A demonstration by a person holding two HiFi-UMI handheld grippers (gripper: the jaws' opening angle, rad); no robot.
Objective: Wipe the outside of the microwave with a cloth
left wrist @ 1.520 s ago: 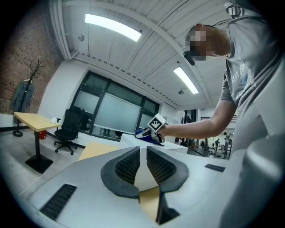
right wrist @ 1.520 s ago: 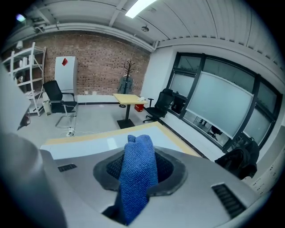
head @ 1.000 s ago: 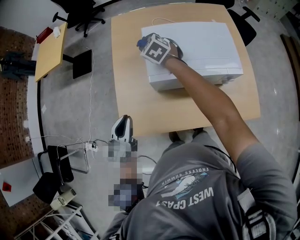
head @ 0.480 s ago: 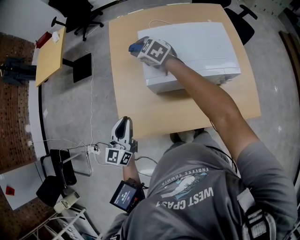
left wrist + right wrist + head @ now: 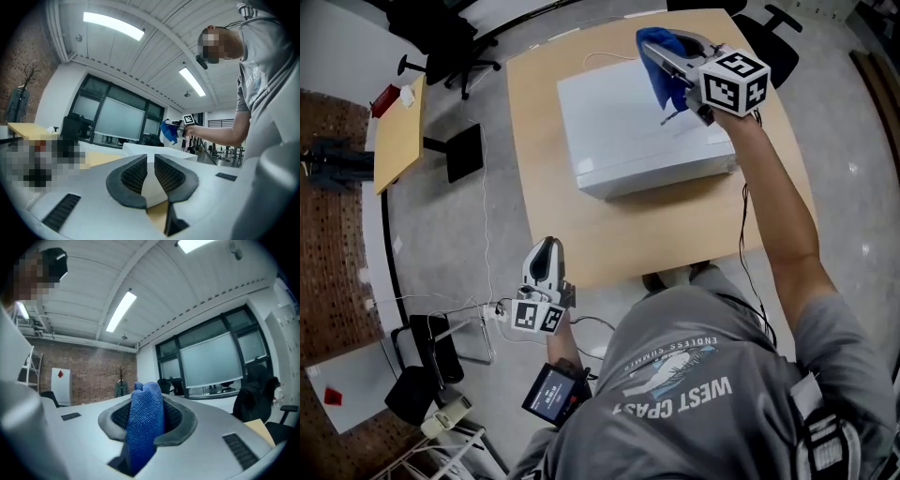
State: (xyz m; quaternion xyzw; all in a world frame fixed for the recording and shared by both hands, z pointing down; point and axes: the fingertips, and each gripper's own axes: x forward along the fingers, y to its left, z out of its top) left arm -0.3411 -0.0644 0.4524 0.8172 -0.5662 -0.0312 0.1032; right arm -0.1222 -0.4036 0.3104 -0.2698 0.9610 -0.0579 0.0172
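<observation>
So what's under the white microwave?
The boxy white microwave sits on a light wooden table. Bare tabletop shows around it; the part right underneath is covered, so anything there can't be seen.

The light wooden table [image 5: 609, 234] carries one white microwave [image 5: 619, 122], set about midway between the left and right edges and closer to the far edge; a broad bare strip of wood runs along the near edge, with narrower strips along both sides; a thin white cord [image 5: 602, 56] loops on the wood at the far edge, behind the microwave's back left corner; the table stands on a grey floor [image 5: 469, 234], where a white cable [image 5: 482, 206] trails off the table's left edge, near a flat black panel [image 5: 464, 150].
</observation>
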